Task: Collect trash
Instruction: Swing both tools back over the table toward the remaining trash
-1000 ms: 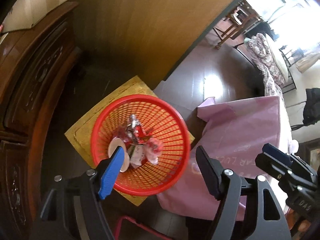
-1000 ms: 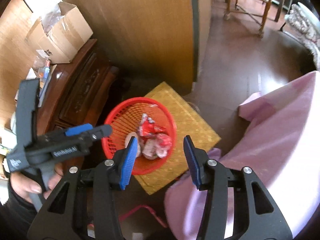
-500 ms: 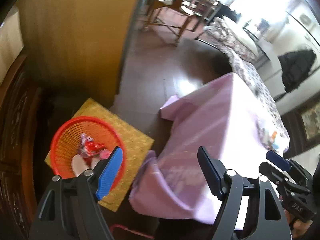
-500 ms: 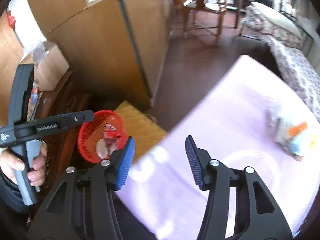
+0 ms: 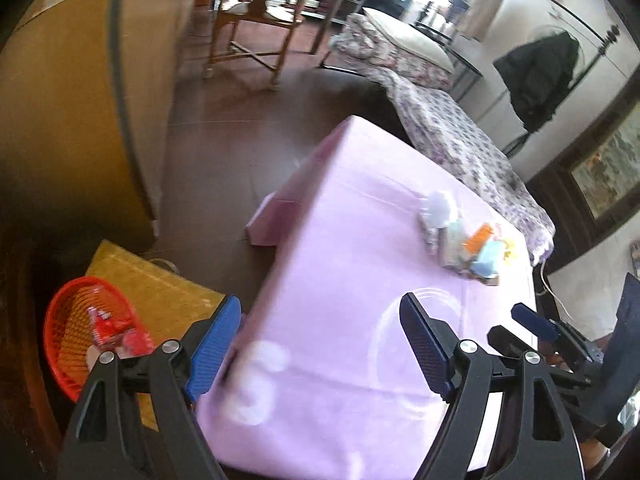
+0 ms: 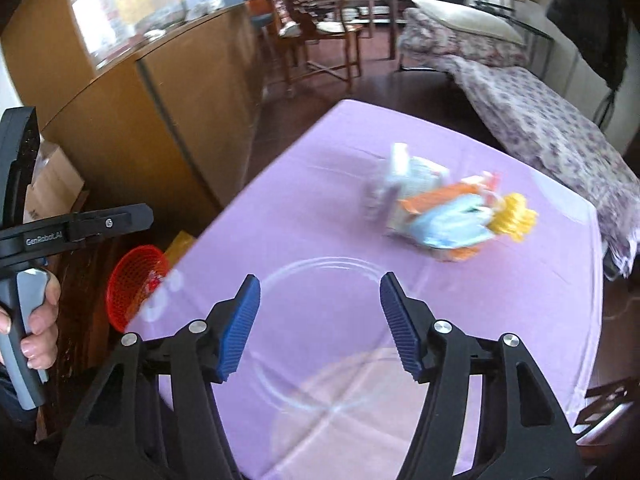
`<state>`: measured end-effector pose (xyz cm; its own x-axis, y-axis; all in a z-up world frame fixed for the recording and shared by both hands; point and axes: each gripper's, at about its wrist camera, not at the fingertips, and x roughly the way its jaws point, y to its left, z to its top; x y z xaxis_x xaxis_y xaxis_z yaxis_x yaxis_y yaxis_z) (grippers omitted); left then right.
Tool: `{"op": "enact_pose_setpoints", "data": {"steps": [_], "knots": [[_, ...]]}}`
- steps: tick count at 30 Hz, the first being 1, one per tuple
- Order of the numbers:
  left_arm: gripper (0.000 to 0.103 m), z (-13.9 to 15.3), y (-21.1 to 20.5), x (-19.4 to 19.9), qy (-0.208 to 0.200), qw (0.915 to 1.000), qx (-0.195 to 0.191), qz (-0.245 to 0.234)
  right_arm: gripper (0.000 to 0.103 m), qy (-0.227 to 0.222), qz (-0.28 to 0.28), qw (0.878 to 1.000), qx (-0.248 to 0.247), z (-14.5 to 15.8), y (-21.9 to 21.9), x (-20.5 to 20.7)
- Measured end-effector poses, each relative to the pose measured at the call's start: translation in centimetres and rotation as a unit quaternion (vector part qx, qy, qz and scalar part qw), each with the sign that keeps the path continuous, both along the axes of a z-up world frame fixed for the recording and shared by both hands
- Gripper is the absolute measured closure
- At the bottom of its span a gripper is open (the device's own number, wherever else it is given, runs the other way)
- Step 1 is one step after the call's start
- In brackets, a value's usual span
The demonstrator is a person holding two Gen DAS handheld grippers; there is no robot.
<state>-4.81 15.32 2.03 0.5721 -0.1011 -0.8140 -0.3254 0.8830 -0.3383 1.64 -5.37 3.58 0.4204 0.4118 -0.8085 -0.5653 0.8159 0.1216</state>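
- The left tongs (image 5: 320, 344) hang over the near left corner of the desk (image 5: 360, 380), fingers wide apart, nothing between them
- The right tongs (image 6: 320, 320) hang over the near part of the desk (image 6: 320, 208), fingers also wide apart and empty
- The desk wears a pink cloth; faint white ring marks lie on it just beyond both tongs
- The trash (image 6: 448, 212) sits in a loose heap on the far right part of the desk, well apart from both tongs: white and pale blue wrappers, an orange piece, and a yellow bit on its right edge; blur hides finer detail
- In the left wrist view the same trash (image 5: 464, 236) lies beyond and to the right of the left tongs
- A red bin (image 5: 84, 340) stands on the floor to the left of the desk, on a yellow mat (image 5: 160, 292); red and white wrappers already lie inside it
- In the right wrist view the bin (image 6: 132, 292) shows just past the desk's left edge, below the left tongs' handle
- A hand (image 6: 36, 320) grips that grey handle left of the desk
- A wood cabinet (image 6: 160, 120) runs along the left of the desk; a chair (image 6: 320, 40) stands beyond it, and a bed (image 6: 540, 120) with a flowered cover lies beyond the desk's right side
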Motion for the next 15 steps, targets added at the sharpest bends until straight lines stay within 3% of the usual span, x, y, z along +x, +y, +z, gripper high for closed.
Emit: {"op": "enact_pose_setpoints", "data": {"steps": [9,15], "knots": [[0.023,-0.5,-5.9,5.1,-0.007,0.9994,0.01,-0.033,0.041,-0.012,-0.07,0.997,0.015,-1.4,-5.6,3.6],[0.023,-1.4,-8.3,8.3,0.005,0.9996,0.004,-0.026,0.041,-0.003,-0.104,0.994,0.033,-2.5,-8.4,5.1]]}}
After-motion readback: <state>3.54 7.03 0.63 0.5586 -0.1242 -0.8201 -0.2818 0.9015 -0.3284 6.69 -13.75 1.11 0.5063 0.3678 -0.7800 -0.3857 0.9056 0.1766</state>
